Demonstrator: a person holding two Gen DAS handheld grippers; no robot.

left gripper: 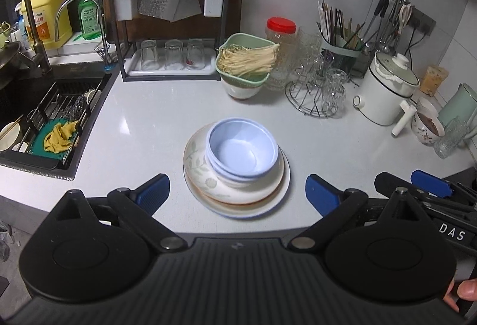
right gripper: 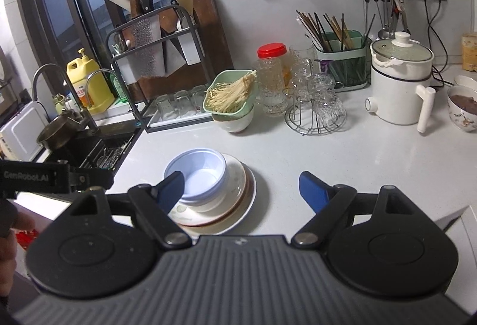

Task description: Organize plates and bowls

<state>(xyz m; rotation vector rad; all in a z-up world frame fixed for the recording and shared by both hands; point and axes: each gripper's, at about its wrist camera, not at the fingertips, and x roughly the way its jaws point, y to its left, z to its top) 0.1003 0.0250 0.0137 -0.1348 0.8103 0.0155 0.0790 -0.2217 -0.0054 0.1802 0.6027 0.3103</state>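
Both grippers are hanging over the near edge of the white countertop [left gripper: 155, 128], each with jaws spread wide and nothing between the blue pads. The left gripper [left gripper: 237, 194] is framing the dish stack squarely; the right gripper [right gripper: 243, 191] is sitting slightly right of it, its left pad overlapping the stack only in the line of sight. The stack is resting mid-counter, toward the near side: blue bowls [left gripper: 243, 150] nested on top, a cream leaf-patterned bowl [left gripper: 205, 173] beneath them, then plates [left gripper: 268, 203] at the bottom. How many plates are lying under there is hard to count from the rims, probably two or three. Judging by this, the stacking step is looking finished and released, with the hands free of the pile. A white bowl [left gripper: 242, 91] under the green noodle strainer [left gripper: 246, 60], at the far side by the glass rack, is possibly still waiting. The next move is calling for either reaching far for that bowl, lifting the strainer first, or gripping the bottom plate's rim on both sides to carry the pile.
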